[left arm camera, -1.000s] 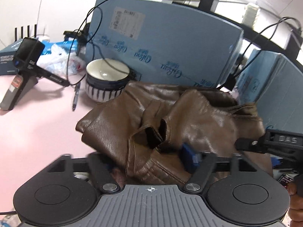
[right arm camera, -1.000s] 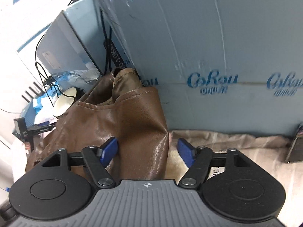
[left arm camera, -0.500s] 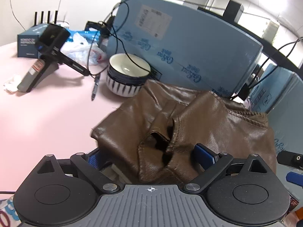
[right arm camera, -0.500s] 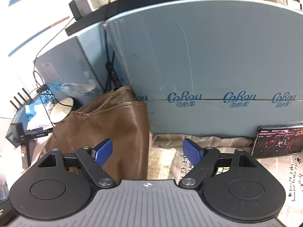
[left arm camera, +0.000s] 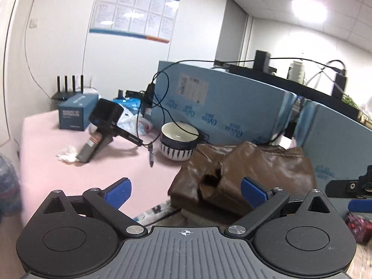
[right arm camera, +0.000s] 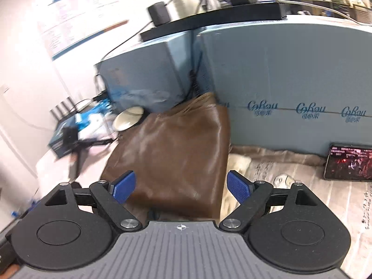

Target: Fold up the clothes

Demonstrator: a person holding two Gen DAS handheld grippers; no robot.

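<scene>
While a brown leather jacket point(right arm camera: 176, 153) lies folded into a compact block against the blue partition point(right arm camera: 290, 74), both the left gripper point(left arm camera: 184, 189) and right gripper point(right arm camera: 181, 186) hover spread, holding nothing.

Brown jacket point(right arm camera: 172, 153): leather-look material, smooth, semi-glossy, stitched seams. Table cover point(left arm camera: 46, 153), at 9 o'clock of the jacket in the left wrist view: pink, matt. Bowl point(left arm camera: 177, 143): glazed ceramic, glossy. Partition panels point(right arm camera: 290, 74): blue, matt foam-like board. Left gripper point(left arm camera: 184, 189) pads point(left arm camera: 117, 191): blue, textured.
</scene>
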